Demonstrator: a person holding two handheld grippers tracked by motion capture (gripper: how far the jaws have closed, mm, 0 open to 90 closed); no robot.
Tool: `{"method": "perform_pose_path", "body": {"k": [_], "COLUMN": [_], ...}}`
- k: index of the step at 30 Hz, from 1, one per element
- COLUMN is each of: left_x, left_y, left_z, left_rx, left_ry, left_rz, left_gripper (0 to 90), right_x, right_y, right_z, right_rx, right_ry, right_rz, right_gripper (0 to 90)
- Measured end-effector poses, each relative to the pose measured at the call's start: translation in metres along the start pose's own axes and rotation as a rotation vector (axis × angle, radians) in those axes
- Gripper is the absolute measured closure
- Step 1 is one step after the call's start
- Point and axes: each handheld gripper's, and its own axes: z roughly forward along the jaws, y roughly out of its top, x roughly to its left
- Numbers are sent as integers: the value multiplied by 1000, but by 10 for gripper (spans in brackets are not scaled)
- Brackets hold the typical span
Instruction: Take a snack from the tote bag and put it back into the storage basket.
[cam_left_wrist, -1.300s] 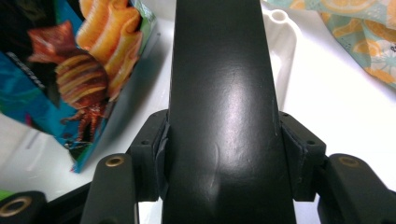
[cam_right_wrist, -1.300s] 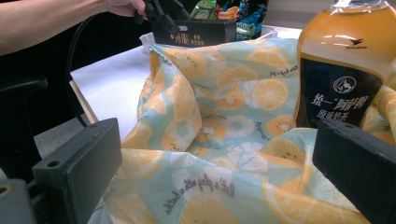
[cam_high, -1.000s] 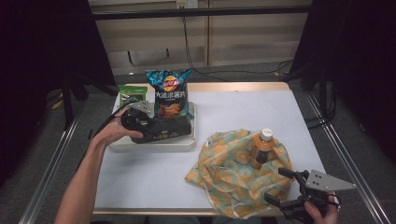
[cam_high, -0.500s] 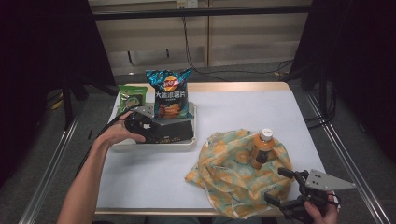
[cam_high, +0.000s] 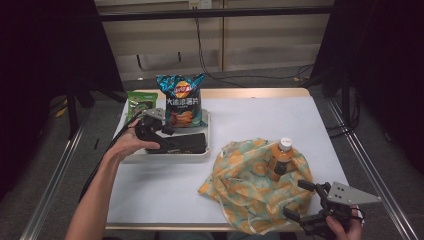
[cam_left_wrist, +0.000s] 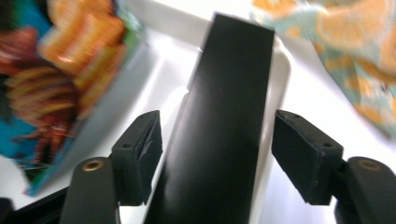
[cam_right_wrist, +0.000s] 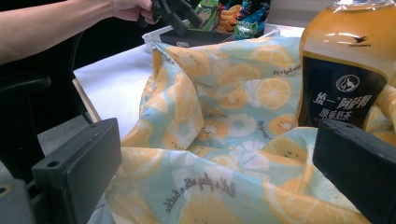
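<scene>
A long black box (cam_high: 184, 144) lies in the white tray (cam_high: 207, 131). My left gripper (cam_high: 164, 133) is at the box's left end. In the left gripper view the left gripper (cam_left_wrist: 217, 140) stands open with its jaws on either side of the black box (cam_left_wrist: 224, 107), a gap showing on the right side. An orange-print cloth (cam_high: 250, 185) lies at the table's front right with a tea bottle (cam_high: 279, 161) upright on it. My right gripper (cam_high: 295, 199) hangs open at the cloth's near edge. In the right gripper view the right gripper (cam_right_wrist: 219, 158) frames the cloth (cam_right_wrist: 224, 135) and the bottle (cam_right_wrist: 345, 79).
A blue chips bag (cam_high: 181, 99) stands in the tray's back half, and a green packet (cam_high: 141, 102) lies to its left. The table's front edge runs just below the cloth. Bare white tabletop (cam_high: 160, 190) lies between tray and cloth.
My left gripper has edged slightly to the right along the tray onto the black box's end. The right gripper, cloth and bottle have stayed put.
</scene>
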Motion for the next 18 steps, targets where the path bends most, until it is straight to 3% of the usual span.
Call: {"method": "perform_pose_path", "body": {"k": [2, 4, 7, 11, 13, 18], "left_x": [-2, -5, -13, -21, -26, -36], "left_y": [-1, -2, -3, -5, -5, -17], "left_z": [-5, -10, -15, -19, -20, -18], "left_rx": [-43, -63, -88, -129, -124, -85], "left_ry": [13, 24, 42, 27, 16, 23], "left_rz": [-31, -33, -31, -53, -50, -72], "left_gripper": [348, 404, 534, 762, 853, 895], "right_x": [0, 0, 0, 0, 0, 0], "right_y": [0, 0, 0, 0, 0, 0], "right_z": [0, -1, 0, 0, -1, -2], "right_rx": [0, -1, 0, -2, -3, -5], "right_ry": [1, 2, 4, 2, 2, 3], "right_rz": [-2, 0, -1, 0, -1, 3], "right_gripper": [6, 6, 6, 6, 6, 6]}}
